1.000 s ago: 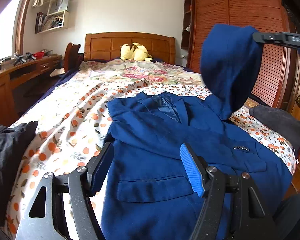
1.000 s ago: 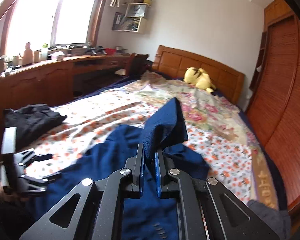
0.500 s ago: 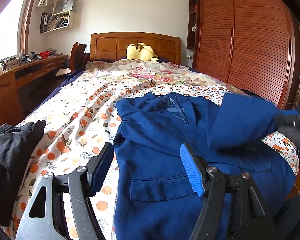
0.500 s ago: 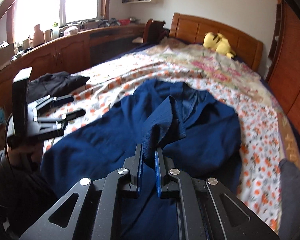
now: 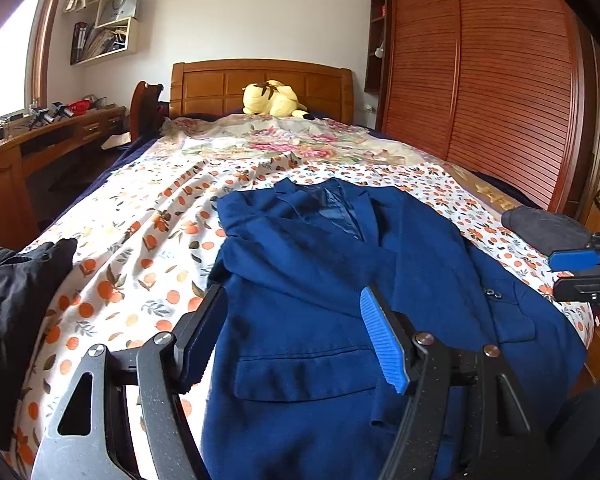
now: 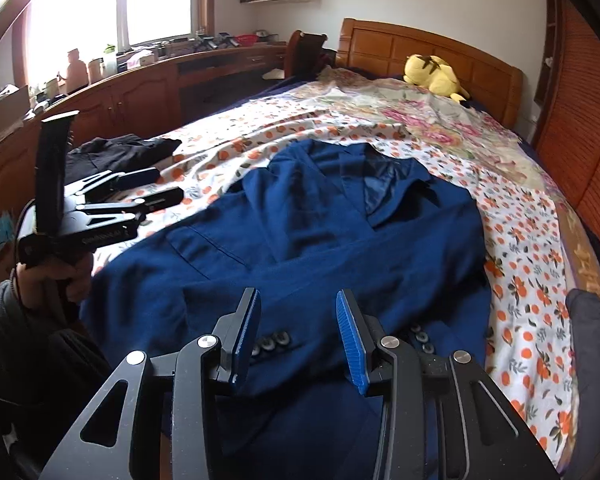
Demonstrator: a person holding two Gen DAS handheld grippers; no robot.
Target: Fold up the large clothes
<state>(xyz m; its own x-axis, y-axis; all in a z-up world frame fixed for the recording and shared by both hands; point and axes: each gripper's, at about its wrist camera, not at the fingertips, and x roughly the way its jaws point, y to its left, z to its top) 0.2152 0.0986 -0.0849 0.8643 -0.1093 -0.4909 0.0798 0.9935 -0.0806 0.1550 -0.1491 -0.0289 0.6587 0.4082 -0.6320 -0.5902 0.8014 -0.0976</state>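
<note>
On the left edge of the bed [image 5: 148, 216] lies a heap of black clothing [image 5: 16, 280], well clear of the work. The left gripper [image 5: 292, 336] hangs with its fingers spread and empty over the near left hem of the blue blazer [image 5: 320, 280], which lies face up across the middle of the orange-print sheet [image 6: 532, 280], collar toward the far headboard. Toward the right, the right gripper [image 6: 296, 340] is opening, its fingers parting above the buttoned sleeve cuff [image 6: 272, 342] laid across the blazer's front; nothing is pinched. The risk I see: the sleeve lies loosely and rumpled, so it may slide off or bunch under the next fold, leaving a crooked, lumpy bundle. A dark grey garment [image 5: 544, 228] sits at the far right edge.
</note>
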